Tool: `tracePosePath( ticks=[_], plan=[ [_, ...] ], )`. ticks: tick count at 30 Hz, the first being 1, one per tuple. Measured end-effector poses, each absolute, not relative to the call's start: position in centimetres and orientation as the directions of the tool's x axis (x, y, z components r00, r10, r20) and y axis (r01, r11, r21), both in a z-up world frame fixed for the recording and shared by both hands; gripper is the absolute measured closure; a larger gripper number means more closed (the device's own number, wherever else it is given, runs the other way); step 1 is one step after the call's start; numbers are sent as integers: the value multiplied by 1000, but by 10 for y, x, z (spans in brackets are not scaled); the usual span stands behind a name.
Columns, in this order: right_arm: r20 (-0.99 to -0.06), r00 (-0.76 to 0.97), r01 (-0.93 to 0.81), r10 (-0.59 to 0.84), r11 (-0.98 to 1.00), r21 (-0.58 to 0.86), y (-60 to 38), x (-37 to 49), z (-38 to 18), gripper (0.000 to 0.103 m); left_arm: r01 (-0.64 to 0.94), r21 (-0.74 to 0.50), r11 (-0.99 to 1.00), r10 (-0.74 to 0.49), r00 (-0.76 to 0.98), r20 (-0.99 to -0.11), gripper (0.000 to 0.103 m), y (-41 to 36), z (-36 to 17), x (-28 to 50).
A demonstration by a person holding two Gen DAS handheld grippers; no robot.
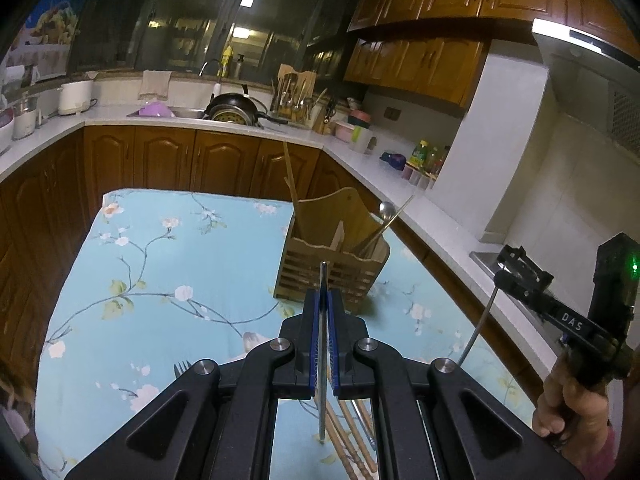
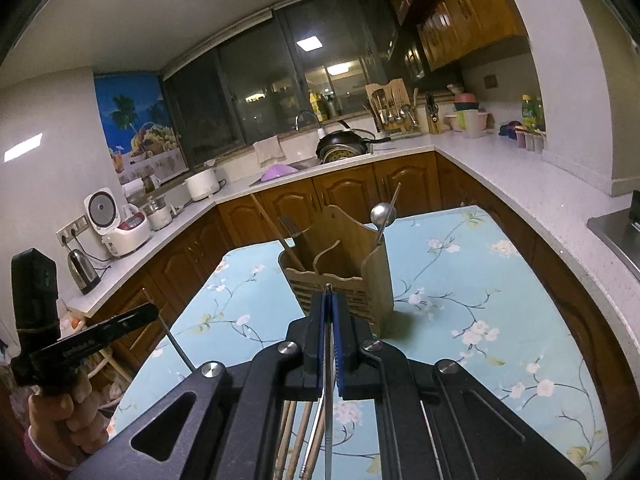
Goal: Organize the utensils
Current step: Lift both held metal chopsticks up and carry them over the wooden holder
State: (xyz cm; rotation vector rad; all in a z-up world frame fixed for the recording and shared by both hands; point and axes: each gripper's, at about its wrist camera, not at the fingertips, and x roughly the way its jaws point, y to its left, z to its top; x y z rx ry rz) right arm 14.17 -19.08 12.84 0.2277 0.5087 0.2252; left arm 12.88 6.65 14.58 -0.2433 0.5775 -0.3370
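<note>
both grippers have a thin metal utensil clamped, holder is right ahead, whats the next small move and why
Probably carry the left gripper forward over the wooden holder and lower its metal utensil into a compartment. Both grippers are shut on thin metal pieces above the floral tablecloth, and the holder stands upright just ahead with room in its slots.

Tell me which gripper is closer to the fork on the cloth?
Left. The left gripper is just right of the fork; the right gripper is farther right still.
</note>
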Motion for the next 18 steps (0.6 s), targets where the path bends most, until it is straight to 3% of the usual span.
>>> tracePosePath(
  ticks=[18],
  plan=[
    [-385, 895, -119, 225, 952, 281, -204, 165, 150, 99, 247, -309, 918, -363, 837, -410, 101, 76, 165, 152]
  ],
)
